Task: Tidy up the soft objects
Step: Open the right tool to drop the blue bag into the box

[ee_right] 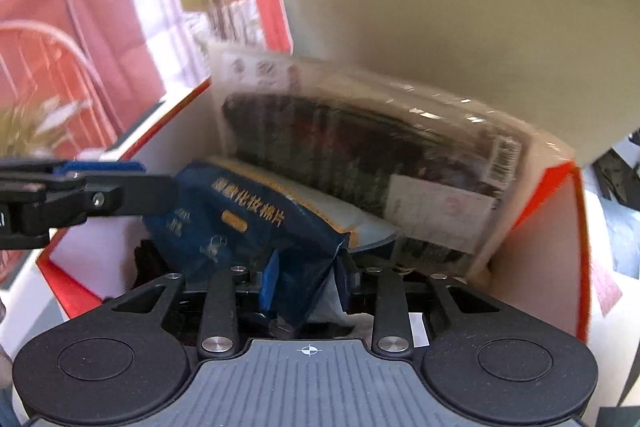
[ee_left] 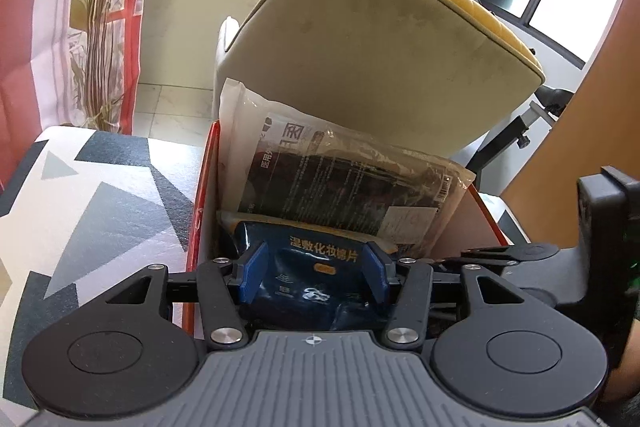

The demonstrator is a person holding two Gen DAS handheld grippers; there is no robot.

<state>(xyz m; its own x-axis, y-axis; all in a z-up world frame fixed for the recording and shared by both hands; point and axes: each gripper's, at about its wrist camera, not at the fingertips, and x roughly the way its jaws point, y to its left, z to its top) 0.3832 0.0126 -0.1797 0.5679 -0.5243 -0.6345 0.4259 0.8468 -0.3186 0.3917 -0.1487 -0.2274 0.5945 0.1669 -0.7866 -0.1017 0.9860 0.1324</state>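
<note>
Where boxed, blue pouch (ee_right: 256, 227) between right claw (ee_right: 308, 287) pads

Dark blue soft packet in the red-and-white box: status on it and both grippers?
Left gripper and right gripper both clamp the dark blue soft packet. Packet inside red-and-white box. Clear plastic-wrapped pack crowds behind.

dark blue cotton-pad pouch (ee_left: 316, 267) slumped in red-edged box (ee_left: 202, 195) before upright clear packet (ee_left: 340, 171)

In the box (ee_left: 486, 217), the pouch (ee_left: 316, 267) lies before the clear packet (ee_left: 340, 183), the chair (ee_left: 380, 59) behind.
</note>
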